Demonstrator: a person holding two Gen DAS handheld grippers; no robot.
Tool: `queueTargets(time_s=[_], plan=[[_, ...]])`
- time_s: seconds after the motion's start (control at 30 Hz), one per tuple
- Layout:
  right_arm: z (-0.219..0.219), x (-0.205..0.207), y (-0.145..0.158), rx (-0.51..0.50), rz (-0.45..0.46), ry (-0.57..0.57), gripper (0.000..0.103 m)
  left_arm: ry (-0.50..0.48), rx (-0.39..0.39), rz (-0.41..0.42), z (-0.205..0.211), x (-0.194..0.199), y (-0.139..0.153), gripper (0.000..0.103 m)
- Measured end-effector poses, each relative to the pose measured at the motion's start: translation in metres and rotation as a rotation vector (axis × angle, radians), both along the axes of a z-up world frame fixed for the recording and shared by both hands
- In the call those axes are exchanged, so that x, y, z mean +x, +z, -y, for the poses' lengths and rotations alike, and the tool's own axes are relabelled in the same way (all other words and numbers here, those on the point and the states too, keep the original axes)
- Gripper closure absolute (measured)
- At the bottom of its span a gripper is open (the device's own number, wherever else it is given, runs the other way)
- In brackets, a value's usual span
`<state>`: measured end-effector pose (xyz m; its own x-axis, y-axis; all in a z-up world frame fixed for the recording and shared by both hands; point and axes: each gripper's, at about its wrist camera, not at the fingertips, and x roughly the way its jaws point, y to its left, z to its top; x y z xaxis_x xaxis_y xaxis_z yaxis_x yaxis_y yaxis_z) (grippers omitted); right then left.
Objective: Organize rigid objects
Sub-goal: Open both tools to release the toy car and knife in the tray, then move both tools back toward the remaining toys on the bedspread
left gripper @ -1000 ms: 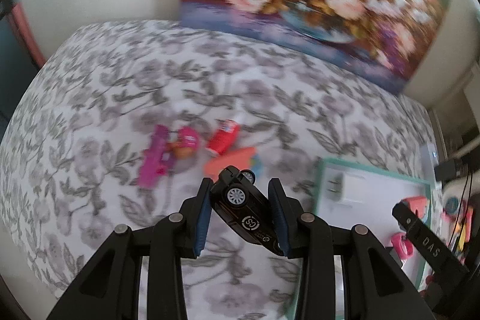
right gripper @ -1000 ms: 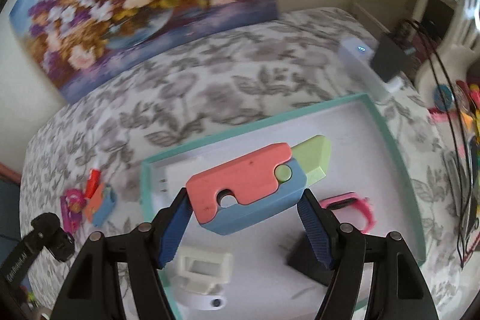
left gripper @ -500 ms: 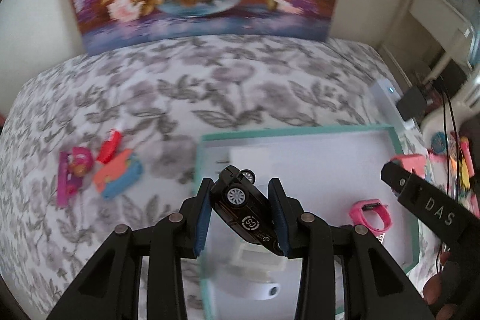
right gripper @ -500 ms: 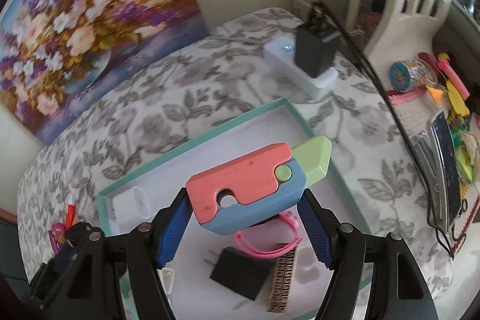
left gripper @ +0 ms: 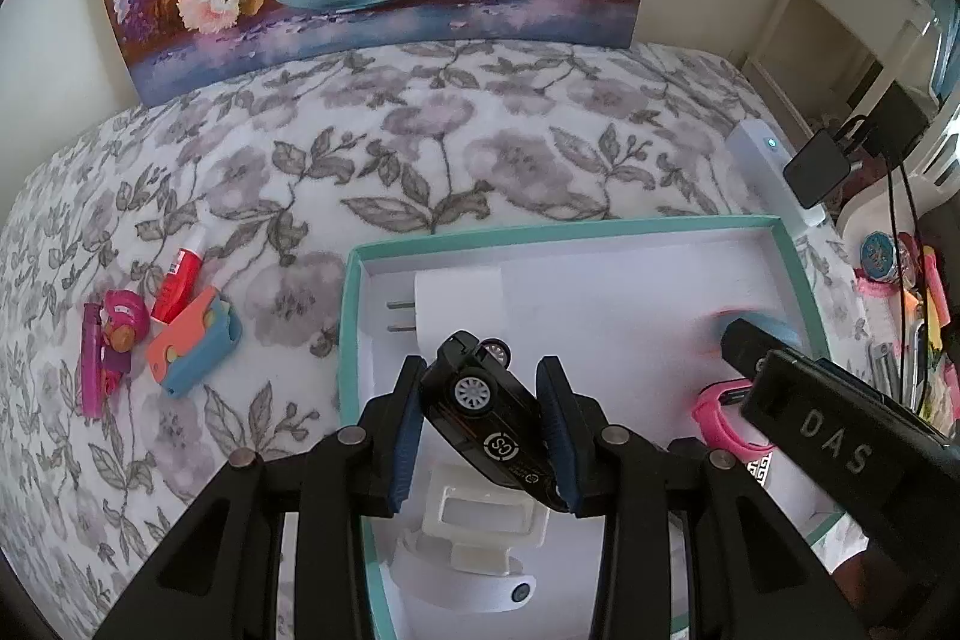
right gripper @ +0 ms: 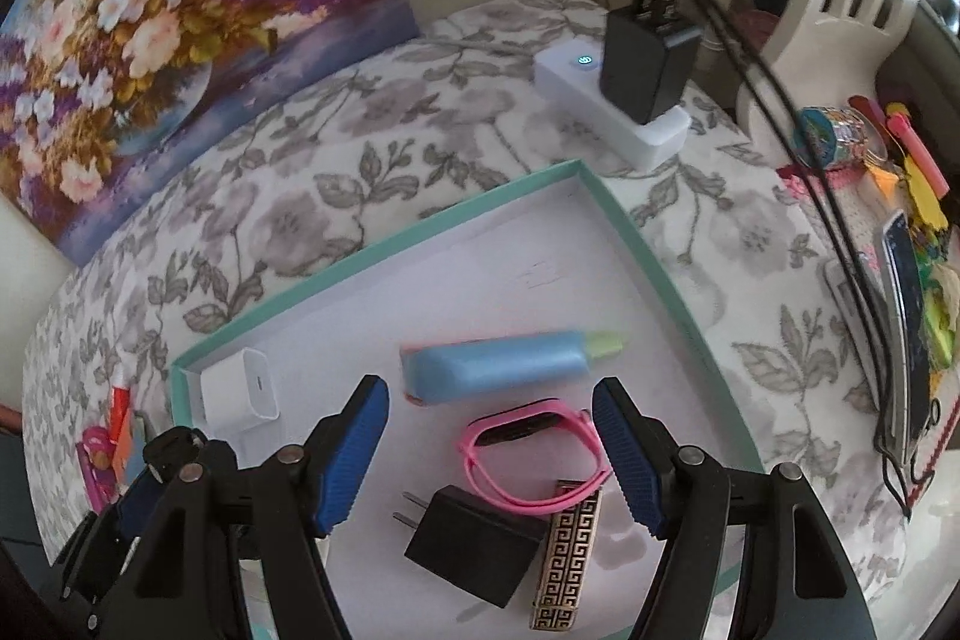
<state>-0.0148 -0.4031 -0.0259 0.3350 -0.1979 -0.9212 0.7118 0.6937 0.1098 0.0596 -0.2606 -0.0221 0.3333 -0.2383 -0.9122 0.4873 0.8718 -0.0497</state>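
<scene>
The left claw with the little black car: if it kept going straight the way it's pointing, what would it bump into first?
Probably the white charger lying in the teal box. The left claw, shut on the toy car, aims steeply down at it. Depth is unclear, so it might meet the box's bare white floor instead.

Floral bedspread w/ teal tray, toy pile, white power strip.
</scene>
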Motion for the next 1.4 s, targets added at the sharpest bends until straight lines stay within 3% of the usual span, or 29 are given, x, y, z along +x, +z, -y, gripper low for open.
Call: queueTargets(time_s=[0.3, 0.4, 0.6, 0.7, 0.97, 1.07, 1.4], plan=[[-0.005, 0.006, -0.010, 0.000, -0.035, 0.029, 0.029, 0.021, 0.011, -0.042, -0.005, 0.005, -0.010, 0.064], [-0.004, 0.007, -0.011, 0.005, -0.041, 0.028, 0.029, 0.027, 0.010, -0.043, -0.006, 0.006, -0.010, 0.049], [-0.004, 0.006, -0.006, 0.004, -0.033, 0.025, 0.029, 0.056, 0.003, -0.049, -0.015, 0.013, -0.004, 0.038], [-0.004, 0.005, 0.000, -0.005, -0.026, 0.018, 0.027, 0.098, 0.004, -0.047, -0.026, 0.021, 0.001, 0.030], [-0.010, 0.009, 0.004, -0.016, -0.026, 0.034, 0.005, 0.236, 0.010, -0.051, -0.067, 0.047, 0.005, 0.022], [-0.014, 0.012, 0.005, -0.043, -0.041, 0.042, 0.000, 0.299, 0.020, -0.064, -0.088, 0.057, 0.001, 0.012], [-0.039, 0.027, 0.010, -0.075, -0.055, 0.118, 0.000, 0.434, 0.037, -0.089, -0.143, 0.076, -0.006, 0.012]])
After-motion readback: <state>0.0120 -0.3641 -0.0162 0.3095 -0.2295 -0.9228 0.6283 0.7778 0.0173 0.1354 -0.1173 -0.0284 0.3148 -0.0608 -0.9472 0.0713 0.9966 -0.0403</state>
